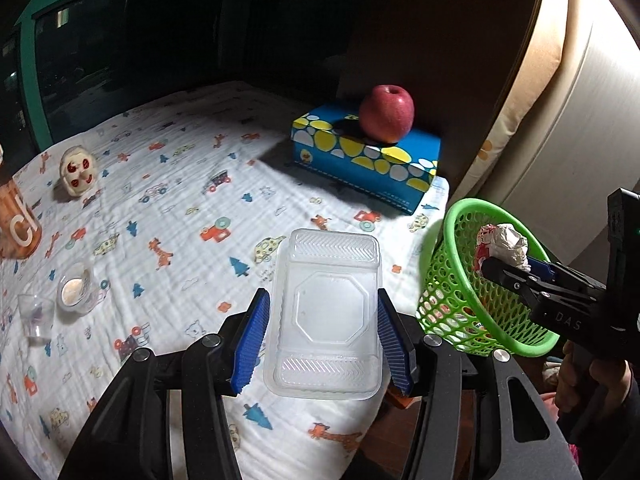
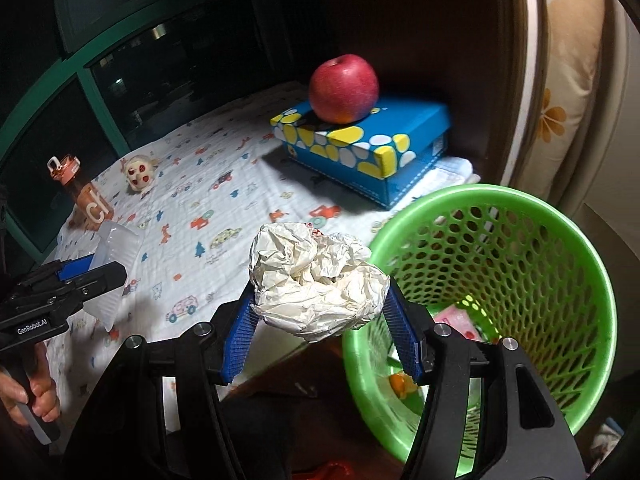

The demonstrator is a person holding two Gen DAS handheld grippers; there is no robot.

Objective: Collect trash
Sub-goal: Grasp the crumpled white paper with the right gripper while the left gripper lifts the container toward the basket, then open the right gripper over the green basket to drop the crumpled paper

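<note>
Trash held in both tongs beside the basket.
From the left wrist we see our left gripper (image 1: 322, 330) clamping a clear plastic tray (image 1: 324, 316) above the printed cloth (image 1: 180, 184), the green basket (image 1: 448, 300) at its edge. From the right wrist, our right gripper (image 2: 320, 316) pinches crumpled paper (image 2: 316, 280) beside the basket's rim.

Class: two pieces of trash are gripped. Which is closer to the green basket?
The crumpled white paper ball, in the right gripper beside the green basket; the clear plastic tray is further left.

Orange bottle (image 1: 16, 220) cut by left edge; basket (image 2: 500, 280) contents mostly hidden behind mesh.
</note>
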